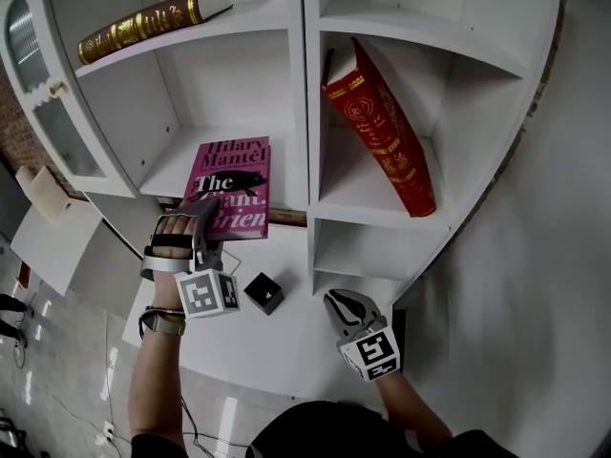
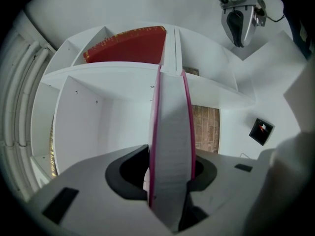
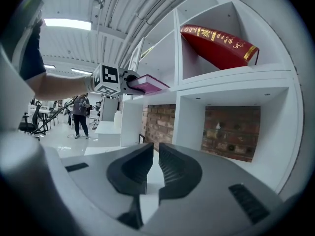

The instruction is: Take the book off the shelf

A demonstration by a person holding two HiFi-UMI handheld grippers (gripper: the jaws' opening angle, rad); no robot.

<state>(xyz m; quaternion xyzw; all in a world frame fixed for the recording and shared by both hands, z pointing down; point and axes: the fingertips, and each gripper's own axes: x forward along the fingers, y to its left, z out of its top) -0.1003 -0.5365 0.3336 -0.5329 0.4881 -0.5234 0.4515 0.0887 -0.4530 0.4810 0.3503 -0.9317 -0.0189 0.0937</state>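
Note:
A pink book (image 1: 234, 184) lies flat on the left middle shelf (image 1: 170, 168) of a white shelf unit, its near end sticking out past the shelf's front edge. My left gripper (image 1: 200, 219) is shut on that near end. In the left gripper view the book's page edge (image 2: 171, 146) stands between the jaws with both pads against the pink covers. My right gripper (image 1: 342, 303) hangs low over the white table (image 1: 286, 346) to the right, shut and holding nothing (image 3: 152, 154). The right gripper view shows the left gripper (image 3: 129, 81) on the book (image 3: 151, 84).
A red book (image 1: 387, 141) leans in the right compartment, one shelf up. A brown and gold book (image 1: 148, 22) lies on the upper left shelf. A small black cube (image 1: 263, 292) sits on the table between the grippers. A glazed cabinet door (image 1: 38, 74) stands at left.

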